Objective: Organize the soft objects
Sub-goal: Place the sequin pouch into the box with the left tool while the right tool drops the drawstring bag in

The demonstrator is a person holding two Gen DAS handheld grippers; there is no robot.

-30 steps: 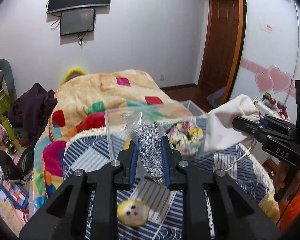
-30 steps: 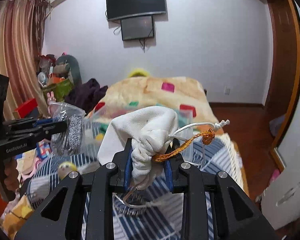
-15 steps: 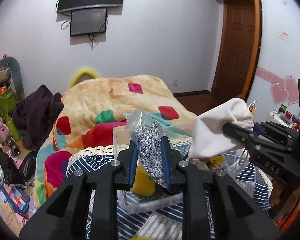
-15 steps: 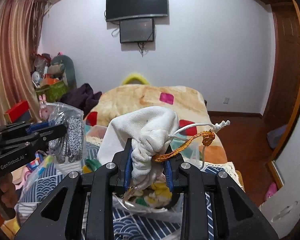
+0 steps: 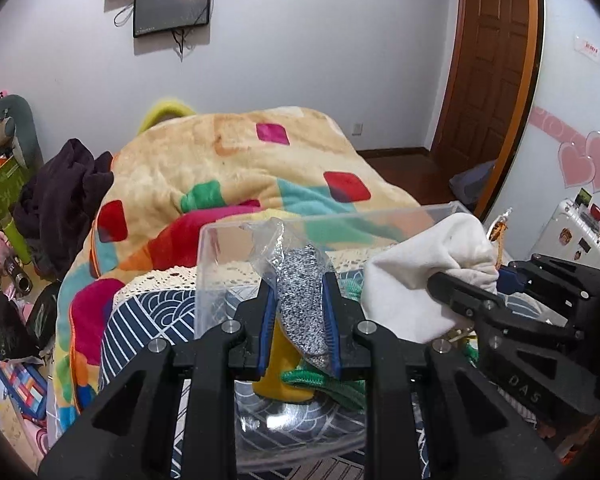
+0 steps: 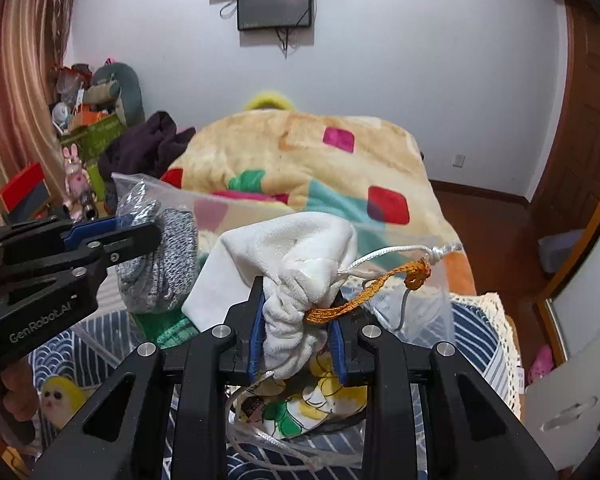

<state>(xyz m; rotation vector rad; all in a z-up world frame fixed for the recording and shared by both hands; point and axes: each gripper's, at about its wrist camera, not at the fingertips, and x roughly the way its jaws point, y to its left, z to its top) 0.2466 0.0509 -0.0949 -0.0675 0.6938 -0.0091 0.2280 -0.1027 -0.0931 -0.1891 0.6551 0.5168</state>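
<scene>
Between left gripper [image 5: 299, 322] fingers: grey knit [image 5: 303, 300] in plastic bag, clamped by closed blue pads [image 5: 331, 320], held above clear bin [image 5: 228, 272]. Yellow and green soft items [image 5: 300, 384] seen in bin just below fingertips. Between right gripper [image 6: 296, 334] fingers: white pouch [image 6: 296, 264] pinched at gathered neck, orange cord [image 6: 364, 292] and white cord trailing right of fingers. Pouch held just right of grey knit, over bin. Printed cloth [image 6: 300, 404] seen in bin under right fingers. Yellow plush face [image 6: 58, 394] lying on striped cover, left of right fingers.
</scene>
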